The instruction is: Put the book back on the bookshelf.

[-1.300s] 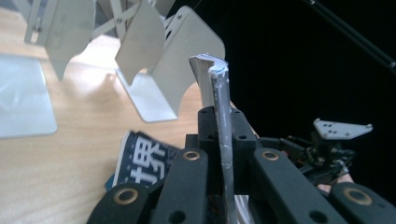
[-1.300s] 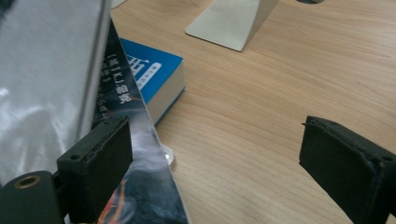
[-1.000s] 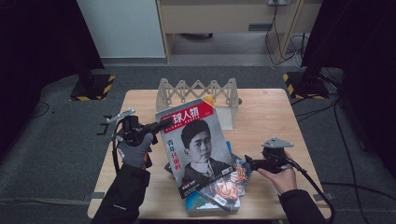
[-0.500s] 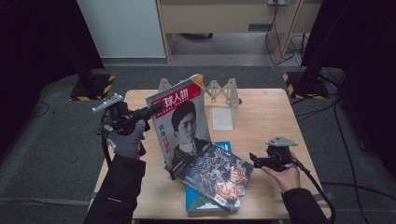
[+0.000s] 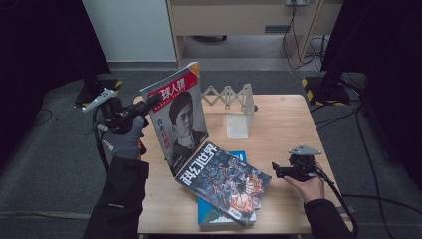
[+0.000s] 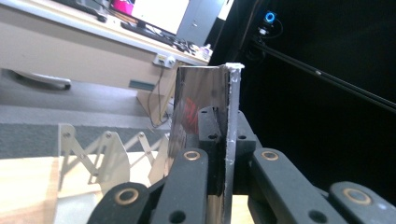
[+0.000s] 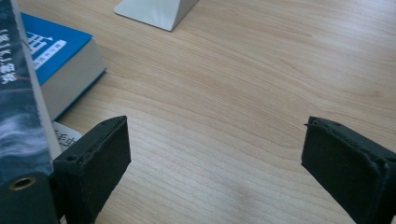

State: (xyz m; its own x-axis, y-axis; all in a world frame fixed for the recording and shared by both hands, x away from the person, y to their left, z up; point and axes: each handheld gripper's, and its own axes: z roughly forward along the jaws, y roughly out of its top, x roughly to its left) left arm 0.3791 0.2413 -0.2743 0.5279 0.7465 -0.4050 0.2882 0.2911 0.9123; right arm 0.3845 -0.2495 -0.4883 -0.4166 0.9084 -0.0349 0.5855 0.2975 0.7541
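here the left gripper (image 5: 144, 107) is clamping the magazine (image 5: 180, 115) upright, while the right gripper (image 7: 215, 163) is resting with jaws apart.

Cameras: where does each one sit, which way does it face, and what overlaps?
High view: above the person's side, looking forward and down on the wooden table; both forearms show, the left gripper clamping the portrait magazine, the right gripper low by the science-fiction magazine.
Left gripper view: rides the left gripper, looking along the magazine's edge toward the folding rack.
Right gripper view: rides the right gripper, jaws apart over bare wood, blue book at left.
Shared: high and left gripper views both show the rack.
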